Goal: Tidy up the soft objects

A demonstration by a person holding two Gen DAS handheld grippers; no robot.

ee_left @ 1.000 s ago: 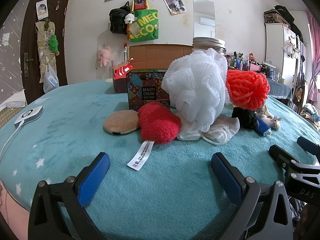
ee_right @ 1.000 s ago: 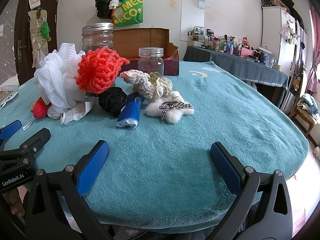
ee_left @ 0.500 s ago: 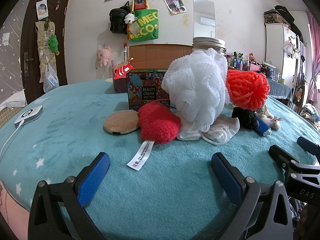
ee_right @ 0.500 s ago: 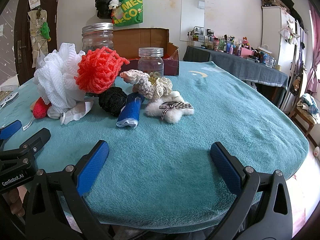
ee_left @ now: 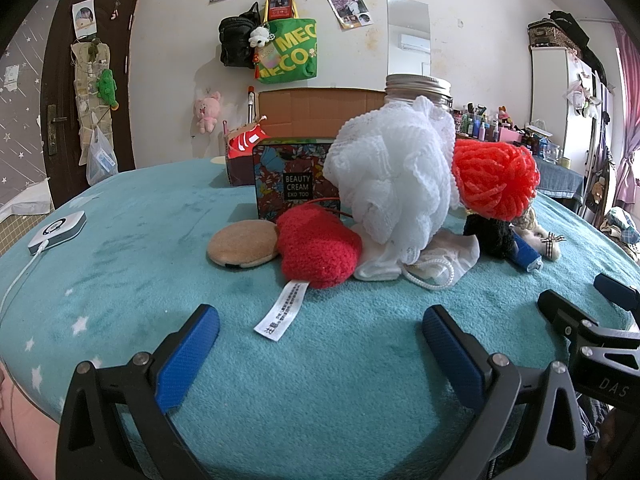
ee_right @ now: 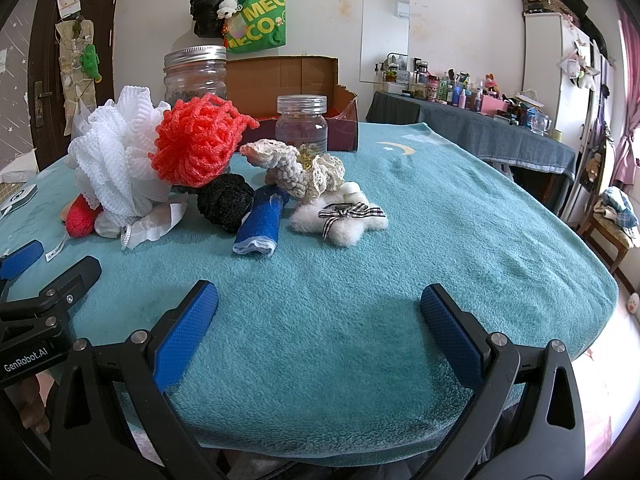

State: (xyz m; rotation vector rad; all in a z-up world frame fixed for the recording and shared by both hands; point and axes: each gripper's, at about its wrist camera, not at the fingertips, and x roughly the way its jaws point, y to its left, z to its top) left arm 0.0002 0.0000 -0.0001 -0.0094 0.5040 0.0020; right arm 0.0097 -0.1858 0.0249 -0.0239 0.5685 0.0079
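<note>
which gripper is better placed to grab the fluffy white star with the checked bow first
Right. The right gripper is open and looks almost straight at the fluffy white star, with bare blanket between. From the left gripper, the star sits far off, behind the blue roll.

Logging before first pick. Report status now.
Left gripper and right gripper: jaws open, empty. Soft pile untouched: white pouf, red plush. Nothing blocking.

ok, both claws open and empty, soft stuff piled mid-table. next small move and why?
Probably ease the left claw forward toward the red knitted piece. It is the item of the pile lying nearest that claw, in front of the white mesh puff with bare teal cloth before it. The right claw is also open, but faces mostly bare cloth.
</note>
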